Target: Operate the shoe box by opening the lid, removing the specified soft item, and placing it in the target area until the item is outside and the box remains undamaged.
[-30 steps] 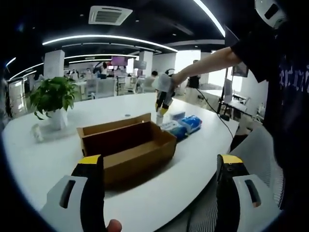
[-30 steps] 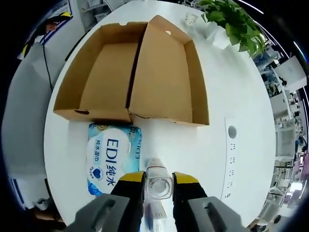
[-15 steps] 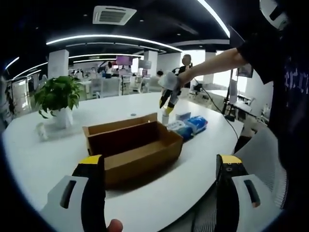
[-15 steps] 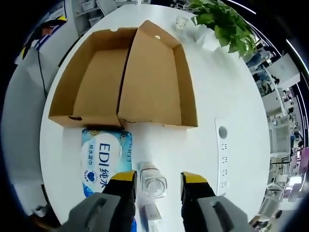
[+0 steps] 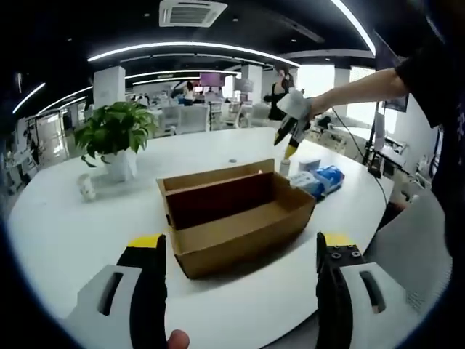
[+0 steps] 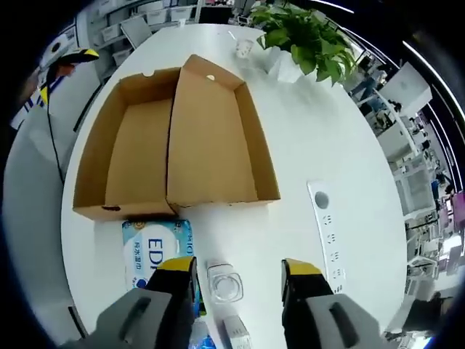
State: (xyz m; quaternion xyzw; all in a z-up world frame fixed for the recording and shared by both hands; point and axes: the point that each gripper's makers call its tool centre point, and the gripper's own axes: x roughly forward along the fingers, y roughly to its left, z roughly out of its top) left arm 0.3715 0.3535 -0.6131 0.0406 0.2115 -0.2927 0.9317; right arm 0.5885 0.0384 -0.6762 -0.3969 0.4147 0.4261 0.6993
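The brown cardboard shoe box [image 5: 232, 214] lies open on the white table, its lid [image 6: 127, 153] folded flat beside the base [image 6: 211, 142]; both show bare cardboard inside. A blue wet-wipes pack [image 6: 156, 251] lies just outside the box, also visible as the blue pack [image 5: 323, 178] past the box. My right gripper [image 6: 240, 267] hangs open above a clear lidded bottle [image 6: 225, 283] that stands on the table, not touching it. In the left gripper view the right gripper [image 5: 290, 131] hovers over the bottle [image 5: 285, 167]. My left gripper [image 5: 240, 241] is open, short of the box.
A potted plant [image 5: 116, 134] and a small cup [image 5: 87, 187] stand at the far left; the plant [image 6: 305, 36] lies beyond the box. A socket panel [image 6: 327, 233] is set into the table. A small white carton [image 6: 236, 331] lies by the bottle. Office desks and people fill the background.
My right gripper, shut on the clear bottle a second ago, has opened and lifted away, leaving the bottle standing. The left gripper view has shifted, bringing the box nearer the centre.
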